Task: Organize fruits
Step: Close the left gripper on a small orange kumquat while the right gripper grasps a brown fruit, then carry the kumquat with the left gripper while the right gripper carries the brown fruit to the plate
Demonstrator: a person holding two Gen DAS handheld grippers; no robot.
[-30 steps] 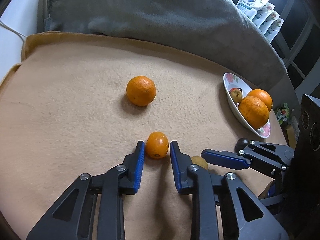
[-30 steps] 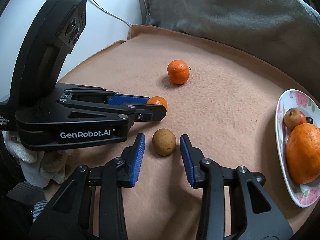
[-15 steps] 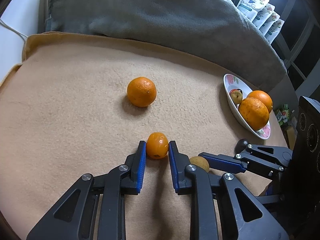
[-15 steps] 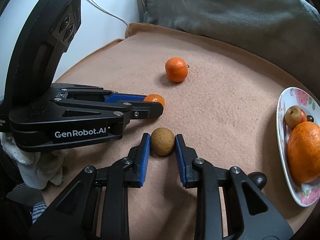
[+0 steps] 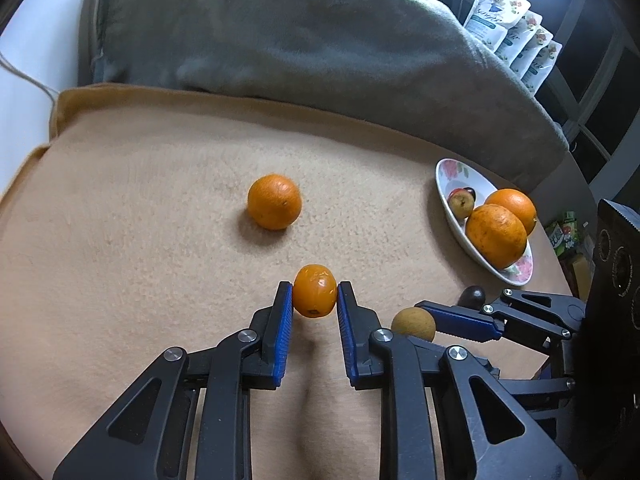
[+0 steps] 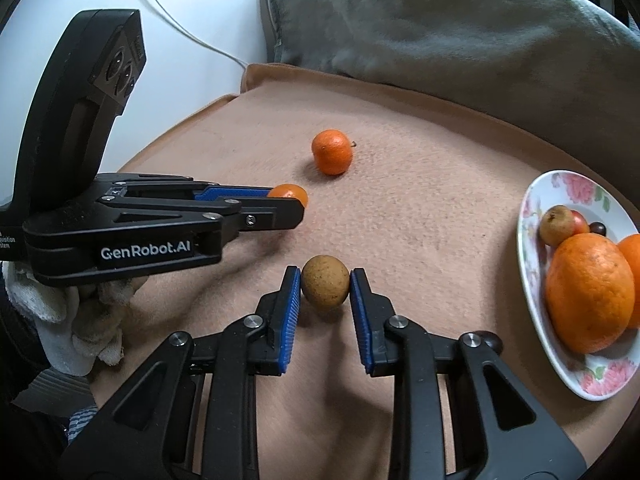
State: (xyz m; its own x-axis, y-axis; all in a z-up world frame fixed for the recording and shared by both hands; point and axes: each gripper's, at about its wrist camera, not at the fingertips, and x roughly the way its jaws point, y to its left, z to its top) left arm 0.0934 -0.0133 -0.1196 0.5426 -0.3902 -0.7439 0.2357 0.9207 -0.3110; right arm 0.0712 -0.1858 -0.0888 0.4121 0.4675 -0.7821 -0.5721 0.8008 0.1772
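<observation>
Two views, two grasps. Left wrist view: left gripper point(image 5: 315, 296) closed on a small orange point(image 5: 315, 295), blue fingers point(image 5: 283, 320) pressed against its two sides at mid-height, fruit at or just off the tan blanket point(image 5: 140, 220). Farther ahead, a larger orange point(image 5: 274, 201) loose on the blanket; at right, a flowered plate point(image 5: 450, 172) holding two big oranges and smaller fruit. Beside the plate's near end, a dark round fruit point(image 5: 472, 295), kind not discernible.

Right wrist view: right gripper point(image 6: 325, 289) closed on a round brown fruit point(image 6: 325, 289), fingers point(image 6: 292, 312) touching it on both sides across its widest part. Contact with the blanket beneath not discernible. Plate at right, well apart.

Handling, as judgement: both fruits light, firm but bruisable, smooth-skinned and prone to rolling; hold best taken across the equator, with modest squeeze, then carried level to the plate and set into a bare spot beside the fruit there.
</observation>
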